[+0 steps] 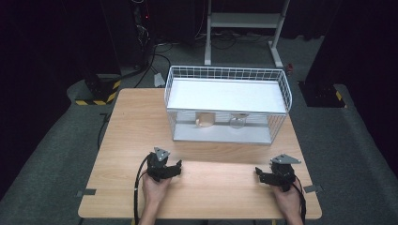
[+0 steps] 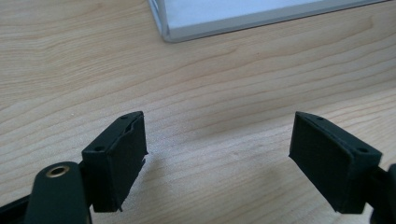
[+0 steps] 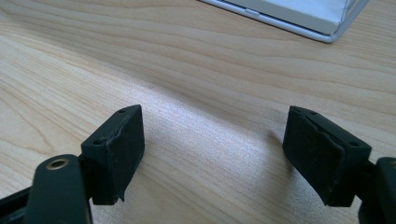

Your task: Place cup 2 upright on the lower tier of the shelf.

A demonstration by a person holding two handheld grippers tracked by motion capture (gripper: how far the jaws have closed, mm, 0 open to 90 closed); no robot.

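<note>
My left tool (image 1: 179,165) and my right tool (image 1: 257,172) both rest low over the near half of the counter (image 1: 136,140), the left toward the near left corner, the right toward the near right corner. Each has its jaws spread wide with bare wood between them; neither pinches anything.

The things nearest my tools sit inside the white wire rack (image 1: 227,104) at the far edge of the counter, on its lower shelf: a round tan disc (image 1: 204,120) standing toward the left and a clear glass (image 1: 237,121) toward the right, near each other but apart.

I judge the glass light, stiff, slick and breakable, so I would close gently around its wall near the middle, not on the rim. The disc looks light and rigid; what it is made of I cannot tell, and I would take it across its thin edges. Both must come out through the rack's open front, under the upper shelf, so there is little room above them.

The high view gives me the whole rack, both things and both hands. The left gripper view shows a pad (image 2: 122,161) close up and one front corner of the rack's base (image 2: 173,33). The right gripper view shows a pad (image 3: 119,149) and the other front corner of the base (image 3: 332,29).
</note>
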